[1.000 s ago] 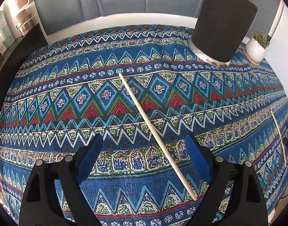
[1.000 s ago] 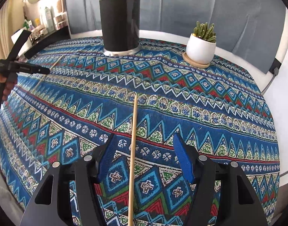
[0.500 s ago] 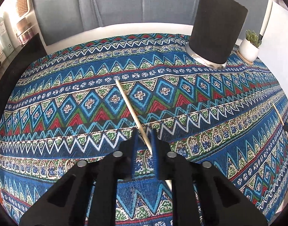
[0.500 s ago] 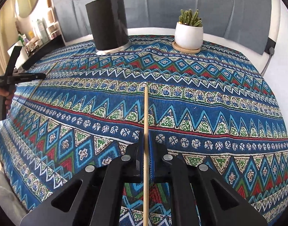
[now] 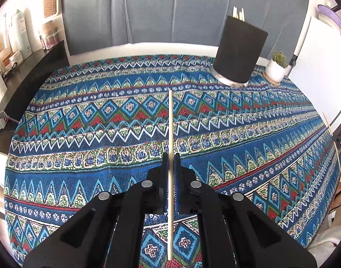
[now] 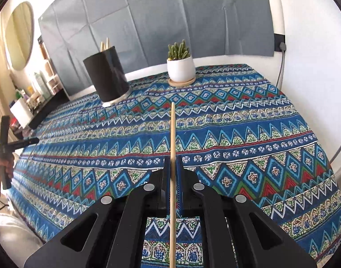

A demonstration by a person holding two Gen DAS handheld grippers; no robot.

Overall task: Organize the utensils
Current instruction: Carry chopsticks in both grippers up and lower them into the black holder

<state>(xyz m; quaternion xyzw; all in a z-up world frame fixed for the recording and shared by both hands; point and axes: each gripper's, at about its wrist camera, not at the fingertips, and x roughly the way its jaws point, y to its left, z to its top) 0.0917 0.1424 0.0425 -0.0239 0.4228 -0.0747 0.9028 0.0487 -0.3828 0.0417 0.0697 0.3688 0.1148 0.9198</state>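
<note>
My left gripper (image 5: 170,159) is shut on a pale wooden chopstick (image 5: 170,122) and holds it above the patterned tablecloth (image 5: 103,134), pointing forward. My right gripper (image 6: 173,162) is shut on a second wooden chopstick (image 6: 173,129), also lifted off the cloth. A black cylindrical utensil holder (image 5: 238,51) stands at the far right of the left wrist view, with chopstick tips showing above its rim. The holder also shows in the right wrist view (image 6: 106,76), far left. The left gripper appears at the left edge of the right wrist view (image 6: 34,141).
A small cactus in a white pot (image 6: 181,67) stands on a wooden coaster beside the holder. A dark shelf with bottles (image 5: 21,38) runs along the table's left side. A grey backdrop (image 5: 170,11) hangs behind. The right chopstick shows at the right edge (image 5: 332,134).
Both grippers went from open around a chopstick on the cloth to shut on it, then lifted. The views rose and both chopsticks now point straight ahead.
</note>
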